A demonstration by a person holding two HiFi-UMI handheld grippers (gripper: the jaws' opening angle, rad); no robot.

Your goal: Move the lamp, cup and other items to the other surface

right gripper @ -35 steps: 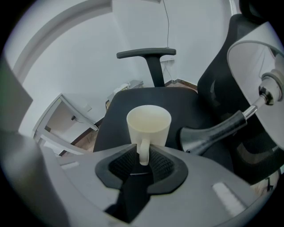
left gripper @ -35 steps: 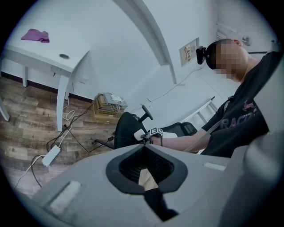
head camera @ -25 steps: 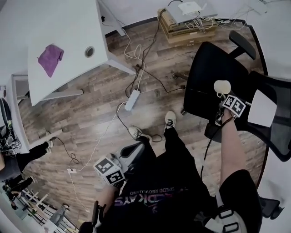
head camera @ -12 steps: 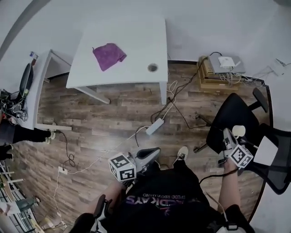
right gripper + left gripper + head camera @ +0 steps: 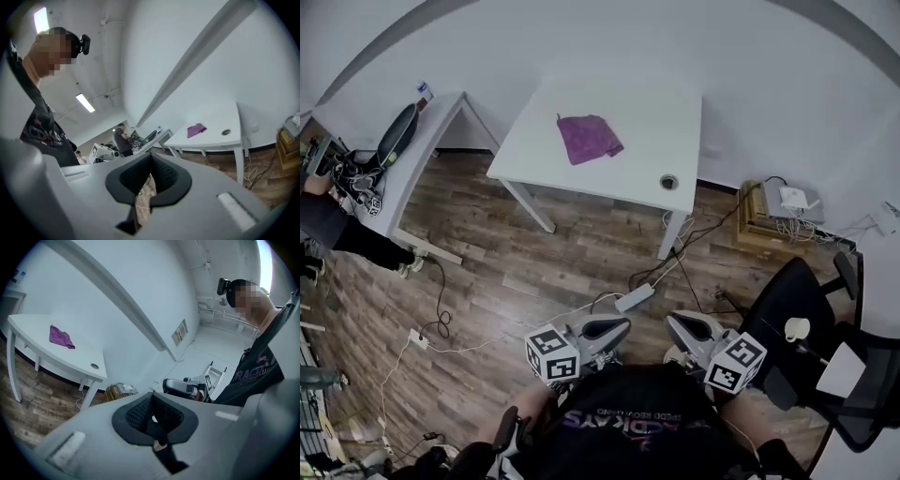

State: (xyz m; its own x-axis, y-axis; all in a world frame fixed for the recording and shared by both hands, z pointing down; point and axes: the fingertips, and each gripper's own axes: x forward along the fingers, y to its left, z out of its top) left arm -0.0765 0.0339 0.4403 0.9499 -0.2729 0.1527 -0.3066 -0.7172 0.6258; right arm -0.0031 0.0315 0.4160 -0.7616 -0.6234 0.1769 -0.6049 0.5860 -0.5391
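left hand-held gripper (image 5: 151,397): its dark ribbed pads are pressed together with nothing between them. you hold it low in front of your body, roughly level, aimed at the far worktop. its marker cube (image 5: 552,354) sits on the near end.
right hand-held gripper (image 5: 151,160): its jaws are pressed together too, and it carries nothing. in the head view it lies just right of the left one, the two side by side and apart.
small cream cup (image 5: 796,329): it stands on the seat of the black office chair (image 5: 773,298), right of your right hand-held gripper and clear of it.
crumpled purple cloth (image 5: 589,138): it lies on the white rectangular worktop (image 5: 652,117), towards its left half, far from both hand-held grippers.
worktop detail: a round cable hole (image 5: 668,182) sits near the right front corner, well apart from the cloth.
wood-plank floor (image 5: 487,244): a white power strip (image 5: 634,299) and loose cables lie between you and the worktop.
stack of cardboard boxes (image 5: 769,217): it stands on the floor right of the worktop, against the wall, with a white device and cables on top.
second white desk (image 5: 427,127): far left, crowded with dark things too small to tell.
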